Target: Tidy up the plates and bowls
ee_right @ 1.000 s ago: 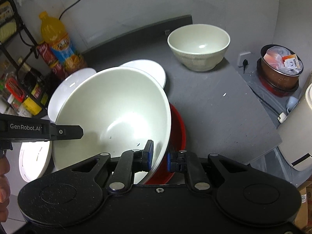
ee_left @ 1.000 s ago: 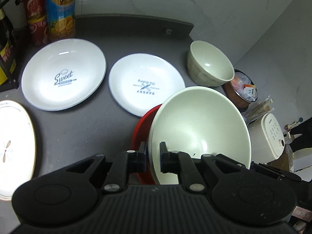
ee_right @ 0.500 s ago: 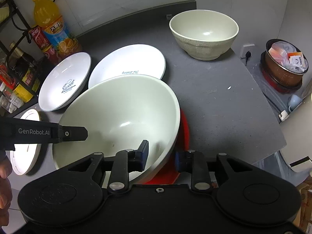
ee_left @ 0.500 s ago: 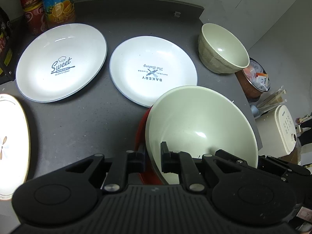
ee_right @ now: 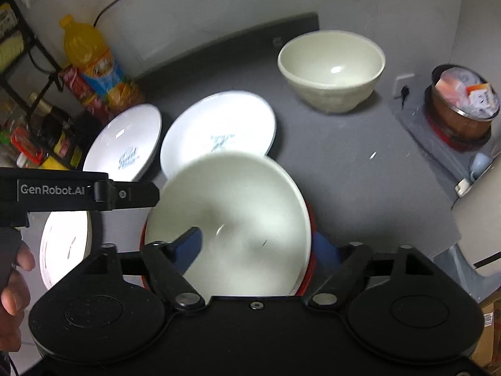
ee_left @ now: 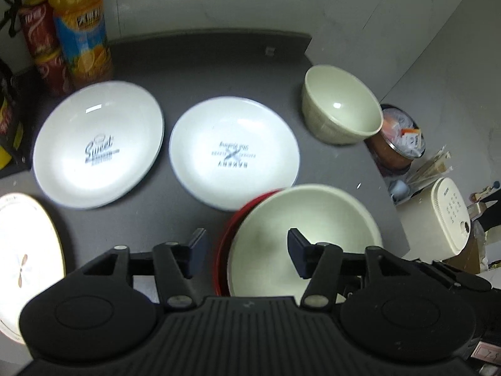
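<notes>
Both left tongs (ee_left: 245, 252) and right tongs (ee_right: 255, 249) now spread; large cream bowl (ee_left: 300, 235) released, nested in red bowl (ee_left: 227, 238).

A dark grey countertop (ee_left: 194, 72) carries two printed white plates, one at nine o'clock (ee_left: 97, 147) and one at centre (ee_left: 233, 153), a cream bowl (ee_left: 341, 116) at two o'clock, a gold-rimmed plate (ee_left: 22, 260) at eight, and a red dish (ee_left: 228, 235) at five holding a large cream bowl (ee_left: 300, 235).

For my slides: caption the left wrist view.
Open left tongs straddle the rim of a cream bowl nested in a red dish.
</notes>
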A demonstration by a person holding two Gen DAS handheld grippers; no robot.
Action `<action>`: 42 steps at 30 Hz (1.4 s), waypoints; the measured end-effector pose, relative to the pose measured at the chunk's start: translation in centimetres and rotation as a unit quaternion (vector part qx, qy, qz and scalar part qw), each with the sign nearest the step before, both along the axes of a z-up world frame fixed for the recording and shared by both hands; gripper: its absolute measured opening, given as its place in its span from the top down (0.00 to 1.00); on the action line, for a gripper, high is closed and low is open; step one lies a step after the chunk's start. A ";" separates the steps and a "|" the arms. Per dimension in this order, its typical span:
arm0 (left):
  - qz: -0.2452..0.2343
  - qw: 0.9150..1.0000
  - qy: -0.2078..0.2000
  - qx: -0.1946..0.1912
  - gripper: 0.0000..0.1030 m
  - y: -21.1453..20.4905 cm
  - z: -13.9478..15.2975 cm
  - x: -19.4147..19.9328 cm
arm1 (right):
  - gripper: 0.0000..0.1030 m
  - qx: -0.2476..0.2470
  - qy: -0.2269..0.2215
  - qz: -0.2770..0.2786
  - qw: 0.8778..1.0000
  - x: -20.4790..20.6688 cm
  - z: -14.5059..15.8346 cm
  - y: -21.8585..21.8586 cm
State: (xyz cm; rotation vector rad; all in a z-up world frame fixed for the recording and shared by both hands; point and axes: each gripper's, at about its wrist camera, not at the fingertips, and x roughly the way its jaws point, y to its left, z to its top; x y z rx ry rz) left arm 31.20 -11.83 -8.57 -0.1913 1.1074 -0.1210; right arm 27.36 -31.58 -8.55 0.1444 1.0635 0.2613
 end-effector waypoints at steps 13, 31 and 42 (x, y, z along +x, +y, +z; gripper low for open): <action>0.010 0.999 -0.035 0.010 0.33 0.4 2.3 2.9 | 0.10 -0.008 -0.040 -0.062 0.997 2.2 1.9 -2.9; -0.027 0.999 -0.042 -0.002 0.33 -2.7 1.5 11.4 | 0.08 -0.008 -0.064 -0.132 0.989 7.7 1.1 -5.8; -0.069 0.997 -0.030 -0.033 0.33 -6.0 -0.6 17.4 | 0.35 0.002 -0.055 -0.160 0.986 12.5 -0.3 -7.8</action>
